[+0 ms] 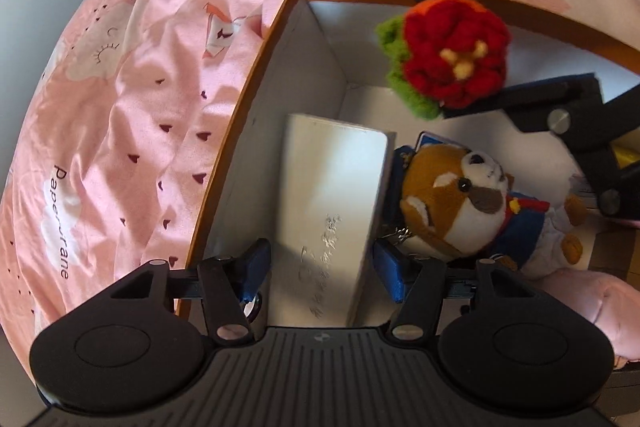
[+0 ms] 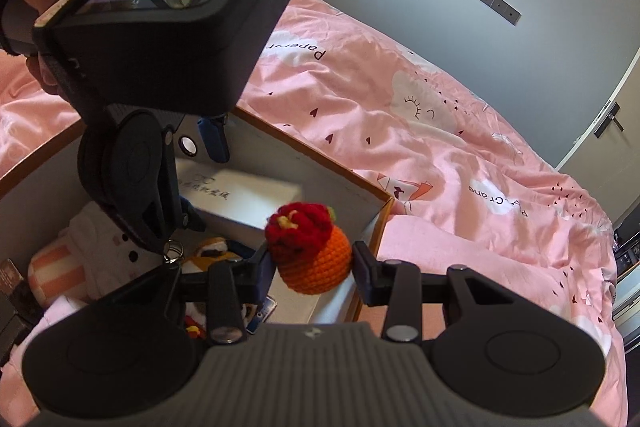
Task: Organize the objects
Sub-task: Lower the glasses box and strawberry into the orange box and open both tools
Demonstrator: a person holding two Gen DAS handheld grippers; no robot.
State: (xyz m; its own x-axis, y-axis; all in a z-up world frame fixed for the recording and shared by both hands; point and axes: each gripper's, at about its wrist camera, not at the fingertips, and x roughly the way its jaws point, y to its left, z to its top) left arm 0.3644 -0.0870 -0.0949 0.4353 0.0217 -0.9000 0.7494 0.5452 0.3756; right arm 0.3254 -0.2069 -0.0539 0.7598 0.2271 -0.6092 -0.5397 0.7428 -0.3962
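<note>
Straddling the white box (image 1: 332, 211), left gripper (image 1: 320, 267) gapes; right gripper (image 2: 312, 267) clamps crocheted flower (image 2: 310, 251).

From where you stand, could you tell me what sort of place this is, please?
Most likely a bedroom: a pink duvet printed with clouds and paper cranes covers the bed, an orange-rimmed storage box sits on it, and a door with a lever handle stands in the grey wall.
</note>
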